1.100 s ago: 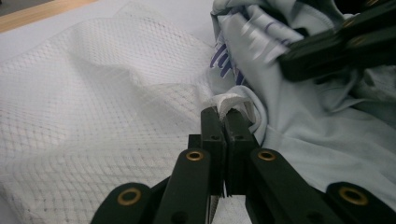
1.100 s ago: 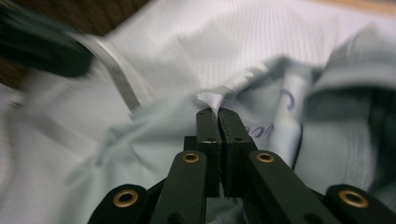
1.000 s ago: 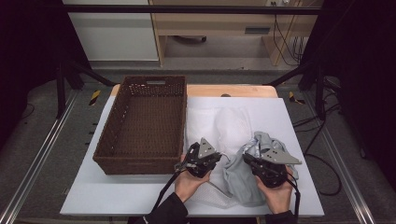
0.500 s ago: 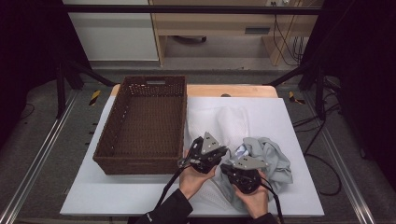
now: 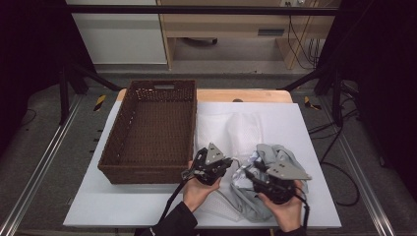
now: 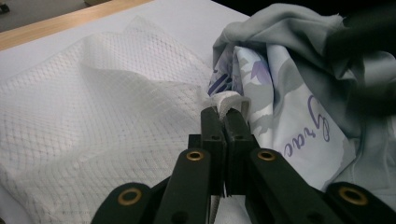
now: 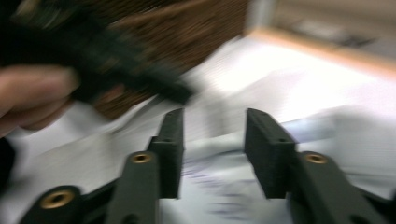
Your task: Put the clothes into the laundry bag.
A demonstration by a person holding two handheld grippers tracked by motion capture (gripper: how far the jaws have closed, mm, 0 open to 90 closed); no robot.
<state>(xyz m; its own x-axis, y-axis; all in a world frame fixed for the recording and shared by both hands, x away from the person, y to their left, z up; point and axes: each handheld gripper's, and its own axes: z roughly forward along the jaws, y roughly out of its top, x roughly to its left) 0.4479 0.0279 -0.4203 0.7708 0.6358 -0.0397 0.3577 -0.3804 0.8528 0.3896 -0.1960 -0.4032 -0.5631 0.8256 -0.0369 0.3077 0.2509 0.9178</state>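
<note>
A grey garment (image 5: 272, 151) with a white, purple-printed inside (image 6: 289, 121) lies bunched at the front right of the white board. A white mesh cloth (image 5: 236, 128) is spread beside it, also in the left gripper view (image 6: 93, 121). My left gripper (image 5: 227, 163) is shut on a white fabric edge (image 6: 229, 100), between the mesh and the garment. My right gripper (image 5: 251, 173) hovers low over the garment. Its jaws (image 7: 212, 126) have just been opening and stand apart with nothing between them, printed fabric blurred below.
A brown wicker basket (image 5: 147, 174) with nothing in it stands to the left of the cloths, and shows blurred in the right gripper view (image 7: 187, 28). The white board (image 5: 305, 123) lies on a wooden table with a strip showing at the back (image 5: 236, 94). Cables trail at the right.
The right gripper swung left toward the left gripper, then drew back to the right, and its jaws went from shut to apart. The left gripper stayed in place, still shut.
</note>
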